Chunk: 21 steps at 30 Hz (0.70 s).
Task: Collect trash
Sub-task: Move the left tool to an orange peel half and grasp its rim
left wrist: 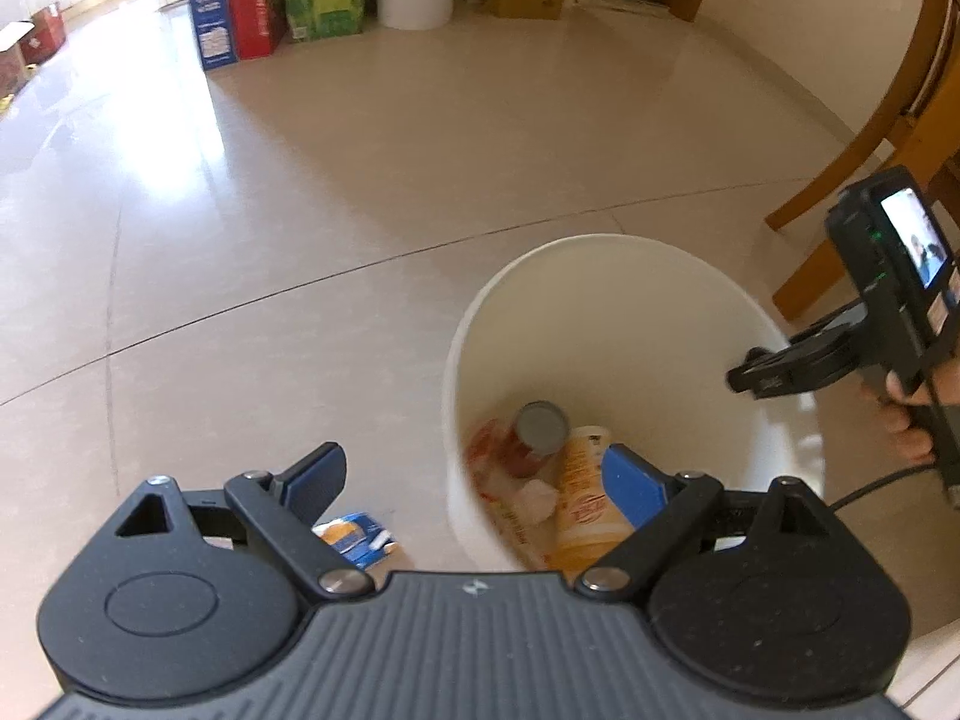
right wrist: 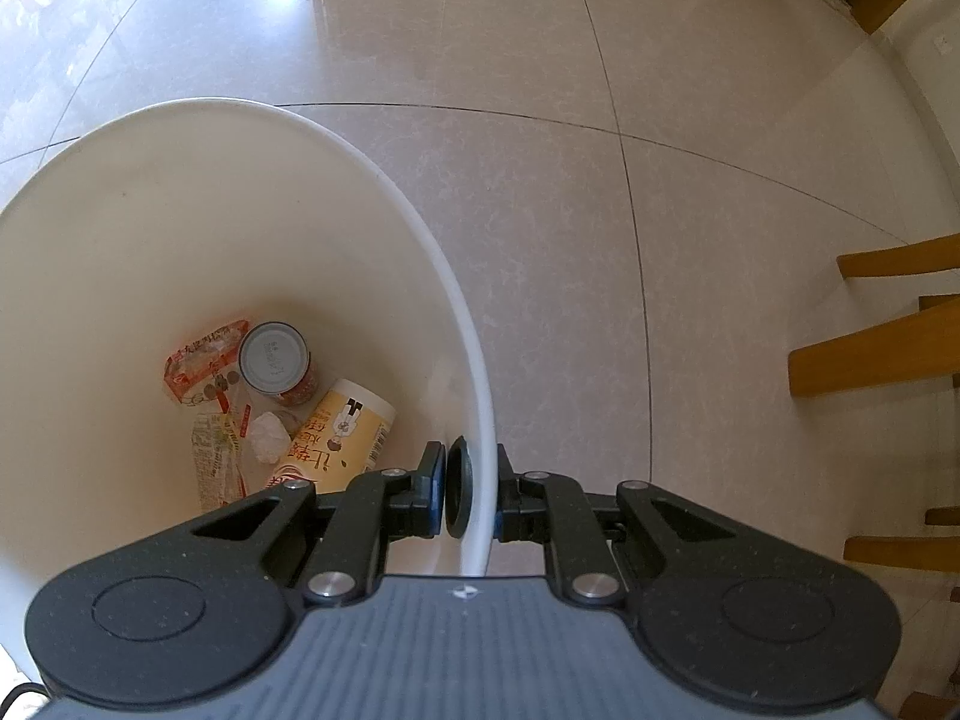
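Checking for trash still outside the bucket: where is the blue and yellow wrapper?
In the left wrist view, the blue and yellow wrapper lies on the floor left of the white bucket, below the left gripper.

1 white bucket (right wrist: pixel 474 360) holds 1 can (right wrist: pixel 277 363), 1 yellow cup (right wrist: pixel 342 438), 2 wrappers (right wrist: pixel 204 360).

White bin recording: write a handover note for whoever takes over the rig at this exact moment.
Right gripper: shut on the rim of the white plastic bin, one finger inside the wall and one outside.
Left gripper: open, empty, above the floor beside the bin.
Done: red can, yellow paper tube and wrappers in the bin.
Left: blue-and-orange crumpled packet on the tiled floor by the bin.
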{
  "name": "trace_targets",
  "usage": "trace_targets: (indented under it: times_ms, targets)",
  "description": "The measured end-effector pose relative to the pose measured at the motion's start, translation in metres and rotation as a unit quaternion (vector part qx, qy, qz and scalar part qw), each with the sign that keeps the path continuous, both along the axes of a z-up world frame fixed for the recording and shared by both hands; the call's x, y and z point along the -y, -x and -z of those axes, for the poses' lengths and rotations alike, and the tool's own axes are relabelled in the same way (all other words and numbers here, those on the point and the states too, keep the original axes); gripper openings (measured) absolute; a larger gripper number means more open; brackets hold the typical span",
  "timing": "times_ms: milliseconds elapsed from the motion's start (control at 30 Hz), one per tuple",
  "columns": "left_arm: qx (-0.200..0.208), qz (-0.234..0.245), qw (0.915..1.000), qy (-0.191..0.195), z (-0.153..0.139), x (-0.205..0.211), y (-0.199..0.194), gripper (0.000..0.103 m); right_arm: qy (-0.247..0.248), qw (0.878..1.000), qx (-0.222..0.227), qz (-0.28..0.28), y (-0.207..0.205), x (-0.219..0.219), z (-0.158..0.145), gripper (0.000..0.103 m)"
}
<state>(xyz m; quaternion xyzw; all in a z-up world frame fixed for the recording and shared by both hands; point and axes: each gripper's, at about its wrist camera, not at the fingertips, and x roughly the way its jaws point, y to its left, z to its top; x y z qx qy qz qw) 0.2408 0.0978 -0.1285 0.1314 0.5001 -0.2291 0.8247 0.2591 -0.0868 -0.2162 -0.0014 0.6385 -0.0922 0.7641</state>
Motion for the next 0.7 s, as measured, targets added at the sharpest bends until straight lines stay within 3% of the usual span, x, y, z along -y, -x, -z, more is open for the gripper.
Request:
trace_targets:
  times_ms: [267,400,700]
  targets:
    - [0.025,-0.076,0.9967,-0.012,0.022,-0.078,0.009,0.092,0.0,1.0,0.0,-0.001,0.0,0.001,0.0,0.017]
    - [0.013,-0.123,0.9922,-0.013,0.055,-0.121,0.017,0.092,0.001,1.0,0.0,-0.002,0.0,0.0,0.0,0.017]
    - [0.021,-0.17,0.9822,-0.077,0.145,-0.182,0.036,0.093,0.013,1.0,0.0,-0.005,0.001,-0.004,0.002,0.018]
